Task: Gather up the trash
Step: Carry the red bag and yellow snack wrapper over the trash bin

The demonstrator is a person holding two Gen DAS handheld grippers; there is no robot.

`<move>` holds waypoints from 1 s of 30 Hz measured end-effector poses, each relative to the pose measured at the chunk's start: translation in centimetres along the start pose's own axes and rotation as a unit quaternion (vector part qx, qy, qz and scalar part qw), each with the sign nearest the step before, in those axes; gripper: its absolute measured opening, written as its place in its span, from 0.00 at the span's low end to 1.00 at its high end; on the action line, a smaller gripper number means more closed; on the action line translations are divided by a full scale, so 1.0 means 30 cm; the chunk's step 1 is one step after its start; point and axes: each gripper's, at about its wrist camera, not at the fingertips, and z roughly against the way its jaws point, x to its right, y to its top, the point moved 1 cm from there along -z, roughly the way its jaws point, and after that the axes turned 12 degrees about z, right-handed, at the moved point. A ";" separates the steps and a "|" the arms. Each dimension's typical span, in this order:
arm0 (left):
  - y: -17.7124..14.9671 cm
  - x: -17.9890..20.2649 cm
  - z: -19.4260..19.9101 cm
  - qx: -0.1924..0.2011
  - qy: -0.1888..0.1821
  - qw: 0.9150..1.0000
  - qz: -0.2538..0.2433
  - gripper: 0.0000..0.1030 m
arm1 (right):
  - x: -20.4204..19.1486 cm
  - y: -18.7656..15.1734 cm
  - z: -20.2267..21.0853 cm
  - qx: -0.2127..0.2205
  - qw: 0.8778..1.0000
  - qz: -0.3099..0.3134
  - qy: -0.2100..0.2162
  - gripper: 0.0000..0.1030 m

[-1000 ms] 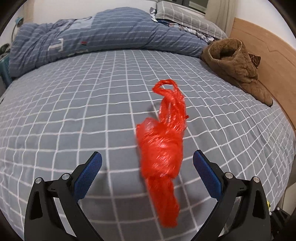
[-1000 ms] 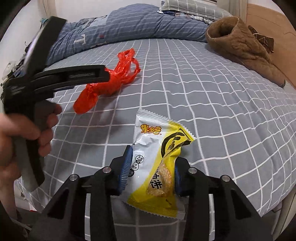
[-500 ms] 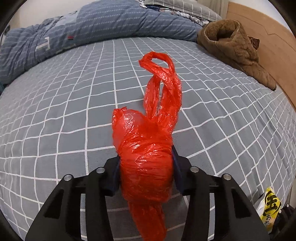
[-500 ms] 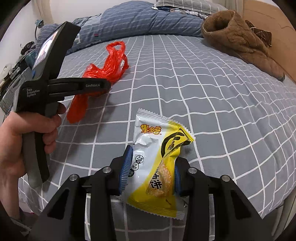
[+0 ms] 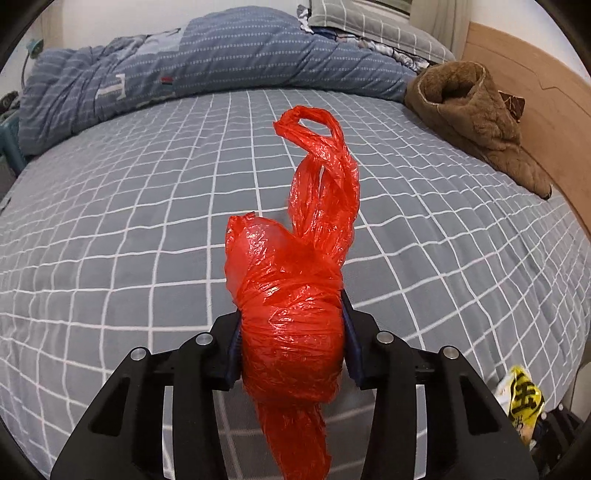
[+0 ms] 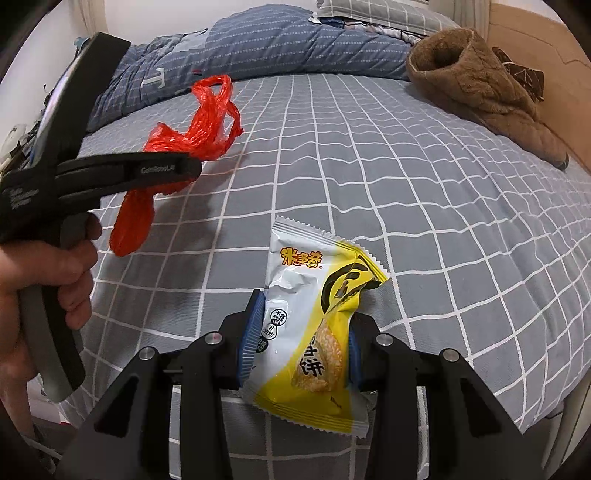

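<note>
Trash fills both our tools. Our left gripper (image 5: 291, 347) squeezes the red plastic bag (image 5: 295, 295); our right gripper (image 6: 301, 339) pinches the yellow snack wrapper (image 6: 314, 325).

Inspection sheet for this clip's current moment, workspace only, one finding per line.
Surface: bed under a grey checked sheet.
Job's things: red plastic bag and yellow snack wrapper, each held just above the sheet.
Clutter: brown fleece garment, blue quilt, pillow.
Grippers: left tongs shut on the bag; right tongs shut on the wrapper.
Cables: nothing seen.
Surroundings: wooden headboard, pale wall.
</note>
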 end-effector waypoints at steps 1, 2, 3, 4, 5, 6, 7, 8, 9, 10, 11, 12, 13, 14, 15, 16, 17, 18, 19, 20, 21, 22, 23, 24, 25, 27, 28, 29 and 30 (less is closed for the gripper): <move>-0.006 -0.003 0.010 0.001 0.001 1.000 0.000 0.41 | -0.004 0.002 0.006 0.001 1.000 0.002 -0.001 0.36; -0.016 -0.011 0.022 0.004 0.005 1.000 0.001 0.41 | -0.008 0.005 0.011 0.002 1.000 0.004 -0.001 0.36; -0.021 -0.019 0.029 0.005 0.007 1.000 0.002 0.41 | -0.010 0.006 0.015 0.002 1.000 0.006 -0.002 0.36; -0.029 -0.029 0.038 0.006 0.010 1.000 0.004 0.41 | -0.013 0.008 0.023 0.002 1.000 0.007 -0.004 0.36; -0.033 -0.038 0.046 0.005 0.010 1.000 0.007 0.41 | -0.015 0.009 0.027 0.003 1.000 0.007 -0.004 0.37; -0.040 -0.051 0.057 0.004 0.008 1.000 0.012 0.41 | -0.017 0.011 0.035 0.004 1.000 0.007 -0.005 0.37; -0.047 -0.062 0.067 0.003 0.006 1.000 0.015 0.41 | -0.019 0.013 0.040 0.005 1.000 0.008 -0.005 0.37; -0.056 -0.073 0.082 0.004 0.008 1.000 0.016 0.41 | -0.022 0.016 0.048 0.006 1.000 0.008 -0.006 0.37; -0.062 -0.079 0.092 0.006 0.010 1.000 0.015 0.41 | -0.025 0.017 0.054 0.008 1.000 0.008 -0.006 0.37; -0.072 -0.091 0.105 0.008 0.013 1.000 0.016 0.41 | -0.030 0.020 0.064 0.010 1.000 0.009 -0.005 0.37; -0.087 -0.104 0.119 0.012 0.020 1.000 0.019 0.41 | -0.035 0.019 0.069 0.010 1.000 0.009 -0.006 0.37; -0.103 -0.117 0.128 0.015 0.026 0.999 0.021 0.41 | -0.039 0.018 0.073 0.010 1.000 0.007 -0.005 0.37; -0.116 -0.126 0.133 0.014 0.030 0.999 0.021 0.41 | -0.046 0.016 0.078 0.009 1.000 0.005 -0.004 0.37; -0.133 -0.137 0.139 0.010 0.033 0.999 0.022 0.41 | -0.052 0.014 0.081 0.009 1.000 0.005 -0.003 0.37; -0.145 -0.146 0.145 0.007 0.032 0.999 0.025 0.41 | -0.060 0.013 0.088 0.010 1.000 0.006 -0.003 0.37; -0.159 -0.154 0.153 0.004 0.031 0.999 0.029 0.41 | -0.065 0.011 0.093 0.011 1.000 0.007 -0.003 0.37; -0.171 -0.161 0.161 0.002 0.030 0.999 0.032 0.41 | -0.069 0.010 0.099 0.012 1.000 0.008 -0.003 0.37; -0.188 -0.166 0.177 0.001 0.029 0.999 0.035 0.41 | -0.073 0.005 0.107 0.014 1.000 0.007 -0.002 0.37; -0.200 -0.171 0.191 0.003 0.029 0.999 0.036 0.41 | -0.075 0.004 0.111 0.014 1.000 0.006 -0.003 0.37; -0.210 -0.177 0.203 0.004 0.029 0.999 0.037 0.41 | -0.077 -0.001 0.119 0.016 1.000 0.004 -0.003 0.37; -0.222 -0.183 0.221 0.006 0.026 0.999 0.040 0.41 | -0.081 -0.007 0.126 0.017 1.000 0.002 -0.003 0.37; -0.237 -0.187 0.238 0.006 0.023 0.999 0.042 0.41 | -0.085 -0.015 0.134 0.017 1.000 -0.002 -0.002 0.37; -0.253 -0.194 0.260 0.008 0.021 0.999 0.046 0.41 | -0.086 -0.019 0.138 0.017 1.000 -0.003 -0.001 0.37; -0.263 -0.196 0.272 0.008 0.019 0.999 0.048 0.41 | -0.091 -0.025 0.143 0.017 1.000 -0.003 0.000 0.37; -0.276 -0.200 0.290 0.009 0.016 0.998 0.052 0.41 | -0.099 -0.033 0.151 0.017 1.000 -0.002 -0.001 0.37; -0.298 -0.202 0.320 0.011 0.013 0.998 0.054 0.41 | -0.112 -0.047 0.164 0.017 1.000 0.001 -0.003 0.37; -0.308 -0.201 0.334 0.012 0.011 0.998 0.053 0.41 | -0.118 -0.054 0.175 0.018 1.000 0.003 -0.004 0.37; -0.320 -0.200 0.347 0.012 0.010 0.999 0.051 0.41 | -0.123 -0.060 0.183 0.019 1.000 0.005 -0.005 0.37; -0.336 -0.201 0.365 0.013 0.011 0.999 0.050 0.41 | -0.126 -0.068 0.192 0.020 1.000 0.007 -0.007 0.37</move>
